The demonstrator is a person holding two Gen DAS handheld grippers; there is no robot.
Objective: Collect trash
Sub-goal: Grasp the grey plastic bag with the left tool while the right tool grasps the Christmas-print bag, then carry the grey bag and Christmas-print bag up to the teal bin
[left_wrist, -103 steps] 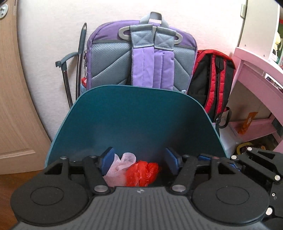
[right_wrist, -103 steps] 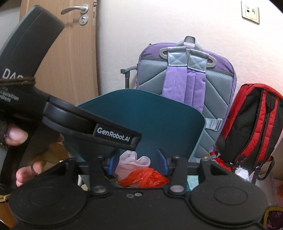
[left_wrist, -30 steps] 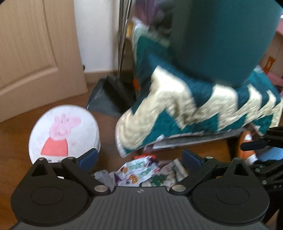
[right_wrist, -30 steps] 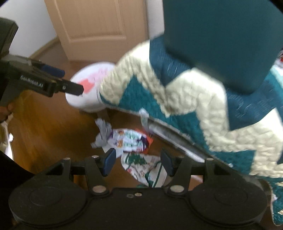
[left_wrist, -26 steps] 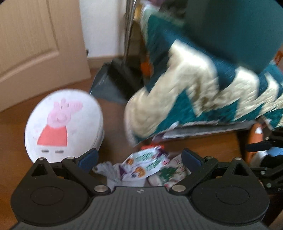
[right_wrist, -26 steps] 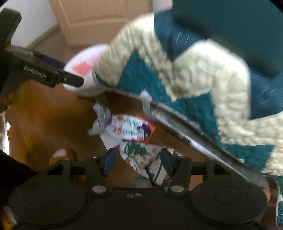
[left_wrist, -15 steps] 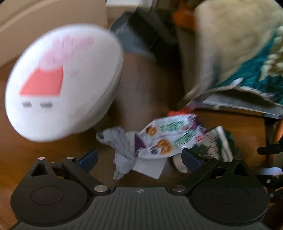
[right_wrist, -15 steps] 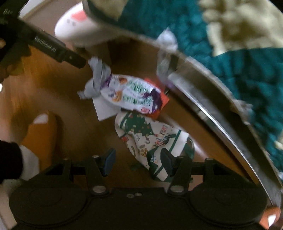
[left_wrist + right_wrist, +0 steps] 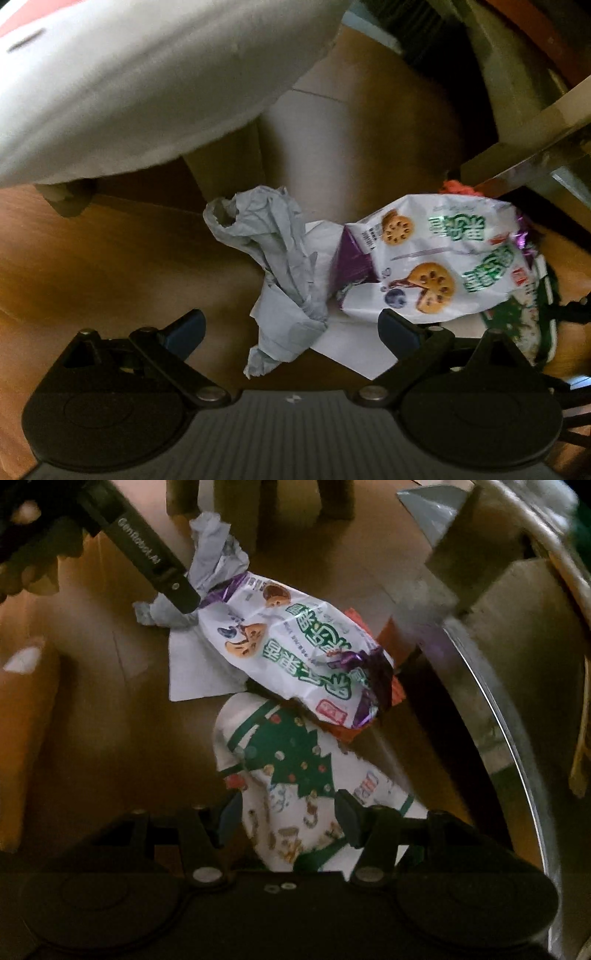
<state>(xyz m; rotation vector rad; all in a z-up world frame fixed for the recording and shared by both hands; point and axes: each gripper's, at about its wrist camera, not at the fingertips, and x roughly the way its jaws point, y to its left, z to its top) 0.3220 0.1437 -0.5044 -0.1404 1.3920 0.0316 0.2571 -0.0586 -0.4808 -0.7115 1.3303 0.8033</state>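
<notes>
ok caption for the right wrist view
Open right gripper straddling a Christmas-tree wrapper on the wooden floor.

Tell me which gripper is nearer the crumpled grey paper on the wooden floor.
Left. The left gripper is open with the crumpled grey paper between its fingers. The right gripper, also open, straddles the white Christmas-tree wrapper, beyond the cookie packet.

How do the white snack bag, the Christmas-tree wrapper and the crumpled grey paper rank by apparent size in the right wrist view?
1. White snack bag, roughly tied with
2. Christmas-tree wrapper, which lies nearer the camera and is partly hidden, so the order is unsure.
3. Crumpled grey paper, clearly smallest.
</notes>
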